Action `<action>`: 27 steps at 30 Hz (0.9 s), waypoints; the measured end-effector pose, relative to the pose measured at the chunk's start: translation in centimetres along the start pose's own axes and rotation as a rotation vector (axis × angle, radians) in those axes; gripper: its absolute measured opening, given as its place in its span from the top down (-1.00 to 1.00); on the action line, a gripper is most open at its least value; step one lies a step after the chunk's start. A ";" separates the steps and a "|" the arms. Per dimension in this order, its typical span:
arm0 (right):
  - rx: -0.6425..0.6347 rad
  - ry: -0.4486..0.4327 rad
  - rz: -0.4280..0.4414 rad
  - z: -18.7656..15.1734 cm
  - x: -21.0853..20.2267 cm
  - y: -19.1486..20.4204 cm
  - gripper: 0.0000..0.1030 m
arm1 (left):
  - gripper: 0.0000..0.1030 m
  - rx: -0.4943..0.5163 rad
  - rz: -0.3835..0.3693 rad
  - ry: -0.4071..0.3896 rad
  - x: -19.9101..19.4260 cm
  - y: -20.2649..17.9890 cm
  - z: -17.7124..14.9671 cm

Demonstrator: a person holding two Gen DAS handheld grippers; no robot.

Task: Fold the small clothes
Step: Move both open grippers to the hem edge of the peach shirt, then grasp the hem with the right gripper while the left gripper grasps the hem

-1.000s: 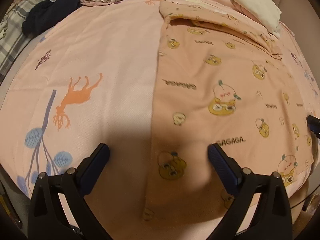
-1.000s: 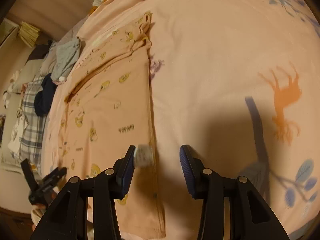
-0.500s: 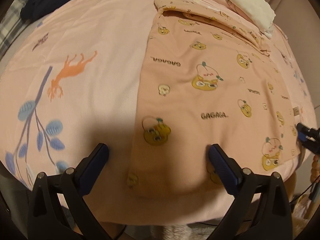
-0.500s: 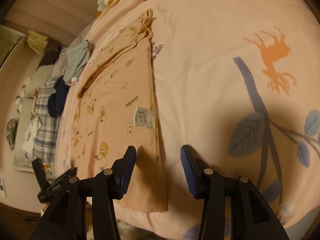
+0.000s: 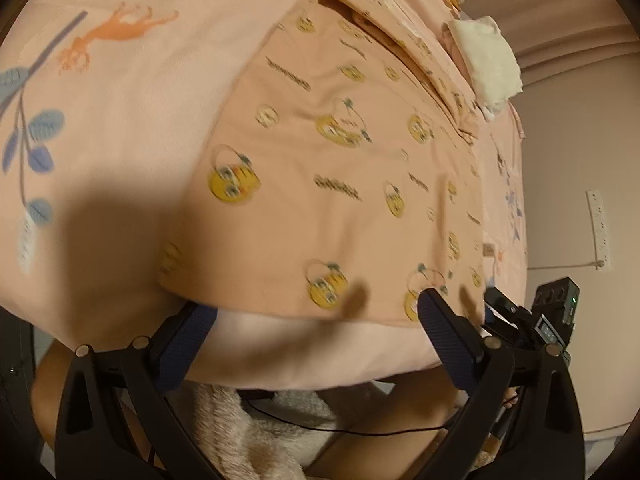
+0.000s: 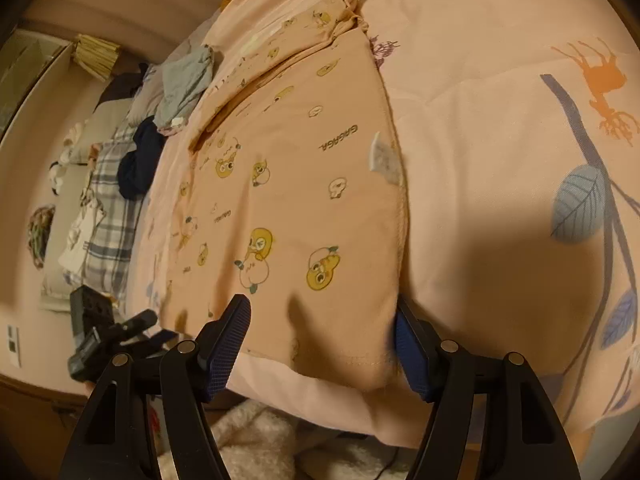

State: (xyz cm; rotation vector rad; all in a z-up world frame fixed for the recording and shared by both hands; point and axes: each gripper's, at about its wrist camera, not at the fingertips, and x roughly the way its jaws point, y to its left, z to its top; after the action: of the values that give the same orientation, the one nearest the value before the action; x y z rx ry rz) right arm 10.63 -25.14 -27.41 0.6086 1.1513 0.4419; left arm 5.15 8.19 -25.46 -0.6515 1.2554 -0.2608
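A peach garment [image 5: 340,200] printed with yellow cartoon faces lies flat on the pink bedsheet [image 5: 132,92], its hem at the near bed edge. My left gripper [image 5: 316,320] is open, its fingertips at the hem's left part, with nothing pinched. In the right wrist view the same garment [image 6: 288,184] shows a white care label [image 6: 384,158] by its right edge. My right gripper [image 6: 320,340] straddles the garment's near right corner; its jaws are opening and the pads do not press the cloth. Each gripper shows in the other's view: the right gripper [image 5: 516,320] and the left gripper [image 6: 112,340].
A folded white cloth [image 5: 488,68] lies at the far right of the bed. Grey [image 6: 184,84], navy [image 6: 140,156] and plaid [image 6: 108,224] clothes are piled on the far left. Fluffy beige fabric [image 5: 248,432] and a black cable lie below the bed edge.
Both grippers have drawn back to the near bed edge, over the garment's hem. The right jaws have spread wider. The left view has rolled and tilted.
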 end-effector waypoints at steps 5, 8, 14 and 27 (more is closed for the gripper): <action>0.032 0.011 0.062 -0.3 0.4 0.5 -0.36 | -0.93 -0.029 -0.107 0.034 0.9 -1.0 -0.7; 0.065 0.033 0.136 -0.3 1.2 0.5 -0.36 | -0.82 -0.045 -0.101 -0.039 0.6 -0.8 0.0; 0.112 -0.071 0.123 0.4 0.7 0.2 -0.23 | -0.07 -0.113 -0.021 -0.140 -0.3 0.2 1.7; 0.049 -0.131 0.030 0.6 0.6 -0.2 0.82 | 0.87 0.023 0.176 -0.287 -0.4 -0.2 2.6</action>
State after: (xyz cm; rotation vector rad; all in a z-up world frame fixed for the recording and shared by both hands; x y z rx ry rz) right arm 11.42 -25.10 -27.79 0.6885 1.0322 0.3944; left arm 7.51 9.04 -24.64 -0.5332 1.0246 -0.0334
